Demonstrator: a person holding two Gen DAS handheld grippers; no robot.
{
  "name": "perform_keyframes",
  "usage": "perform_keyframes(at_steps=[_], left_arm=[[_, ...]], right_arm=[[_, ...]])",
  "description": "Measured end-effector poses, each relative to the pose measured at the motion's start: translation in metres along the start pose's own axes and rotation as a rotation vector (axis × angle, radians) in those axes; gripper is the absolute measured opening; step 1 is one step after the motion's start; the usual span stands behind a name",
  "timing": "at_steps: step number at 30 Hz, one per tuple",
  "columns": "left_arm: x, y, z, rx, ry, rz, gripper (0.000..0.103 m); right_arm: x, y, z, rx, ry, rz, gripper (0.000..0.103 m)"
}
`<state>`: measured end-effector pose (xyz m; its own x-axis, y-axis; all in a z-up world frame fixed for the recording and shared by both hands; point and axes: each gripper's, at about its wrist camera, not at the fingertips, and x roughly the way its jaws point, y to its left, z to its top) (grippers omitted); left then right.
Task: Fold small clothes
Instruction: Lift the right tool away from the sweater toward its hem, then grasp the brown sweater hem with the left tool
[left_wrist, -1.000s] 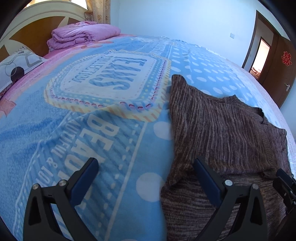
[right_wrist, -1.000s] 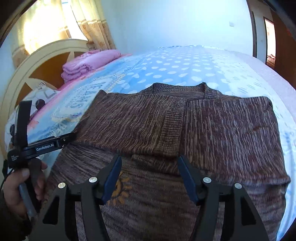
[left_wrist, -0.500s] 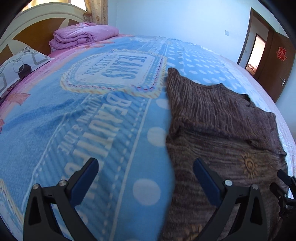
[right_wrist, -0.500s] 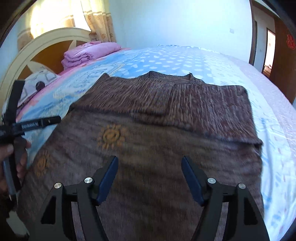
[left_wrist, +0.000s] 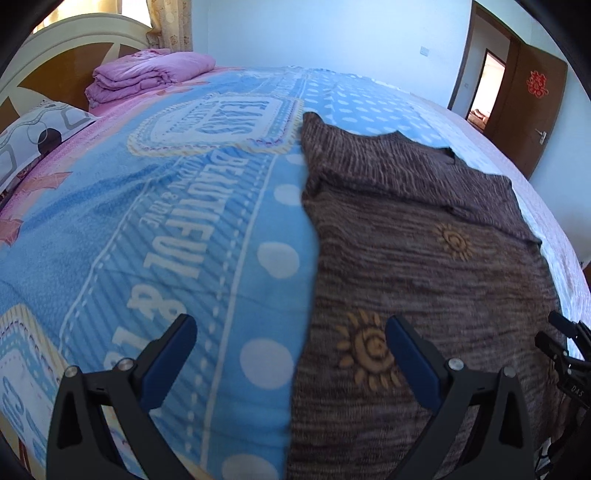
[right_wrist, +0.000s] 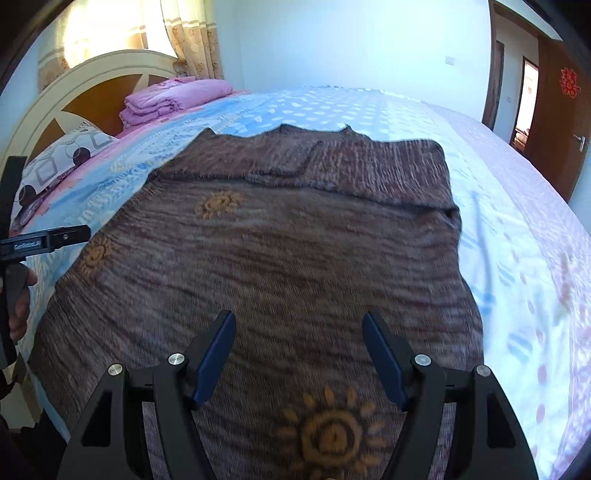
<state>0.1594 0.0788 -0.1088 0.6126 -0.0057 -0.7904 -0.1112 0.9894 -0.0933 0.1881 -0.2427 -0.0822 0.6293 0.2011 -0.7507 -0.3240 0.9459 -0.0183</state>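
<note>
A brown knitted sweater with orange sun motifs lies flat on the blue blanket, and both sleeves are folded across its chest at the far end. My left gripper hovers open above the sweater's left edge, one finger over the blanket and the other over the knit, holding nothing. My right gripper is open above the lower body of the sweater, with nothing pressed between its pads. Each gripper shows at the side of the other's view, the left gripper in a person's hand.
A folded pink quilt and a patterned pillow lie by the cream headboard at the far left. A brown door stands open at the far right. Blue blanket stretches left of the sweater, pale sheet to its right.
Both grippers have drawn back from the folded sleeves toward the sweater's near end, so more of its body and the sun motifs now show. The right jaws stand slightly wider.
</note>
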Motion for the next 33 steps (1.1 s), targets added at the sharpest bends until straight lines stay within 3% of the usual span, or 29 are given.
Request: perform_keyframes(at_steps=[9, 16, 18, 20, 25, 27, 33], left_arm=[[-0.020, -0.007, -0.026, 0.048, 0.020, -0.047, 0.103], [-0.036, 0.000, -0.050, 0.121, 0.034, -0.041, 0.079], [-0.041, 0.006, -0.058, 0.106, 0.054, -0.068, 0.077], [-0.047, 0.009, -0.065, 0.096, 0.068, -0.100, 0.063], [-0.054, 0.013, -0.084, 0.048, 0.129, -0.191, 0.046], [-0.056, 0.011, -0.093, 0.039, 0.147, -0.213, 0.044], [-0.060, -0.002, -0.106, 0.071, 0.141, -0.182, 0.044]], right_arm=[[-0.017, 0.004, -0.029, 0.011, 0.013, -0.006, 0.071], [-0.030, 0.012, -0.054, 0.002, -0.023, -0.024, 0.074], [-0.033, 0.016, -0.060, -0.012, -0.031, -0.034, 0.076], [-0.035, 0.018, -0.064, -0.019, -0.033, -0.040, 0.076], [-0.041, 0.017, -0.071, -0.017, -0.026, -0.025, 0.076], [-0.044, 0.017, -0.074, -0.015, -0.021, -0.022, 0.076], [-0.048, 0.018, -0.082, -0.024, -0.018, -0.023, 0.076]])
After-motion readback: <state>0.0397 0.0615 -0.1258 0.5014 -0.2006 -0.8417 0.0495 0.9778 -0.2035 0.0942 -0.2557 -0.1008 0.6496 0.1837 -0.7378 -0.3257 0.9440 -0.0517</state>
